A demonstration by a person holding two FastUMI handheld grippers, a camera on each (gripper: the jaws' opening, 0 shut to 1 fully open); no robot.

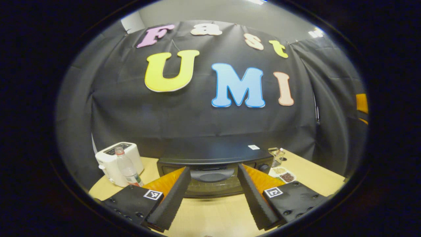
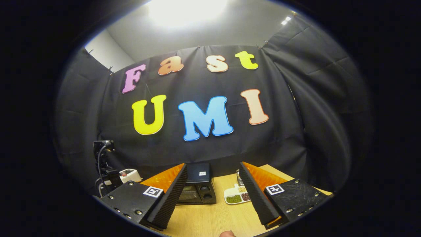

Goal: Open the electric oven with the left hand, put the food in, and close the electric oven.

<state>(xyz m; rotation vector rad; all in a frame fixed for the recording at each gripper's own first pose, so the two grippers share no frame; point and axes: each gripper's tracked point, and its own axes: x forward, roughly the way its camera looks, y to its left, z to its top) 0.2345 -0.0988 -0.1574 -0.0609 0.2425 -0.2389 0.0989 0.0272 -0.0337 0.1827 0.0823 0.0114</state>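
A black electric oven (image 1: 213,164) stands on the wooden table against the wall cloth, its glass door shut and its curved handle (image 1: 212,175) facing me. My left gripper (image 1: 213,191) is open just in front of that door, a finger to either side of the handle and touching nothing. In the right gripper view the oven (image 2: 198,184) sits farther off, left of centre. My right gripper (image 2: 212,194) is open and empty above the table. A white divided dish of beans and grains (image 2: 237,195) lies right of the oven, and is seen again as the dish (image 1: 284,174).
A white toaster (image 1: 119,161) with a clear plastic bottle (image 1: 127,168) in front of it stands left of the oven. A small wire holder (image 1: 277,155) sits behind the dish. A camera stand with cables (image 2: 104,164) rises at the table's left. Bare wooden tabletop (image 1: 213,214) lies below the fingers.
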